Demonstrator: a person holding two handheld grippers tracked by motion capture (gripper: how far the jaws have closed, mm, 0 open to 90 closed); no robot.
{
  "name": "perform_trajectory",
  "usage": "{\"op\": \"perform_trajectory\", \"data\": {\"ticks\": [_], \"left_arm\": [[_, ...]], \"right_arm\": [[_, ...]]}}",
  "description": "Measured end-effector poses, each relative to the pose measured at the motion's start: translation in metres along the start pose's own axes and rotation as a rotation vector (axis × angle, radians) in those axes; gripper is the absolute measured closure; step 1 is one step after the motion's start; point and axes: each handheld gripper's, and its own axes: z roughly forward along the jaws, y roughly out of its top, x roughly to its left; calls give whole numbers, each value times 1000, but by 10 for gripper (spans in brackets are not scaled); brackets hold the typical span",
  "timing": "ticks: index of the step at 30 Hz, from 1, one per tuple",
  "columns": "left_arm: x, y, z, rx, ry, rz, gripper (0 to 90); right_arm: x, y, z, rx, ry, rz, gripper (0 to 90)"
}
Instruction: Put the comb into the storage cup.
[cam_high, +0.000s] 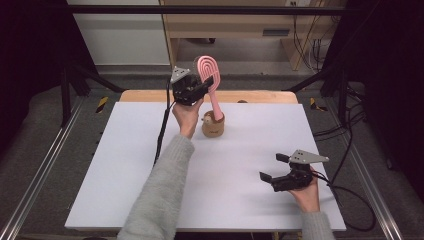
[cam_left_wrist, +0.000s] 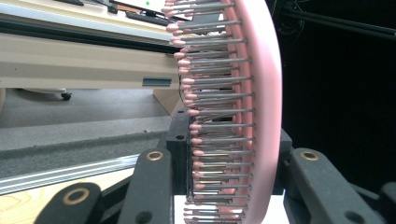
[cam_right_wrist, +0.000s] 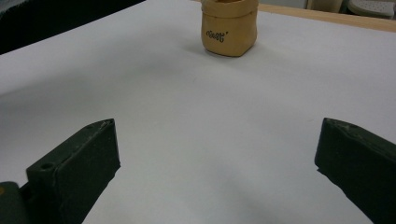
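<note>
Wide-apart jaws frame bare white table (cam_right_wrist: 196, 140) below a tan pouch (cam_right_wrist: 229, 28).

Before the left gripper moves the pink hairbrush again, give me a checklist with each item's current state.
1. Left gripper shut on the pink hairbrush: ok, the jaws clamp its head on both sides.
2. Handle end in the tan holder: ok, it reaches into the mouth.
3. Handle seated at the holder's bottom: cannot tell.
4. Holder upright on the white board: ok.
5. Right gripper out of the way: ok, open, low at the near right.
6. Brush upright: not ok, it leans.
</note>
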Motion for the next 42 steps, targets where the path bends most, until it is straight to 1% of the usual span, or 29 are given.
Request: {"op": "perform_trajectory", "data": {"ticks": [3, 8, 10, 13, 24, 30, 33, 39, 42], "left_arm": [[2, -1, 2, -1, 5, -6, 641], [4, -5, 6, 13, 19, 0, 641], [5, -6, 7, 10, 11, -4, 641], [5, -8, 9, 11, 16, 3, 641], [12, -17, 16, 20, 25, -28, 641], [14, -22, 17, 30, 35, -23, 641], [15, -24, 17, 31, 33, -33, 641], [17, -28, 17, 31, 33, -40, 641], [17, -30, 18, 40, 31, -41, 641]], "right_arm": [[0, 0, 0, 1, -1, 1, 1], [0, 0, 0, 1, 0, 1, 1], [0, 0, 0, 1, 0, 2, 1], [0, 0, 0, 0, 0, 1, 1], [0, 0, -1, 4, 0, 1, 2], [0, 0, -1, 2, 1, 1, 1], [0, 0, 0, 1, 3, 4, 1], [0, 0, 0, 1, 2, 4, 1], [0, 0, 0, 2, 4, 2, 1]]}}
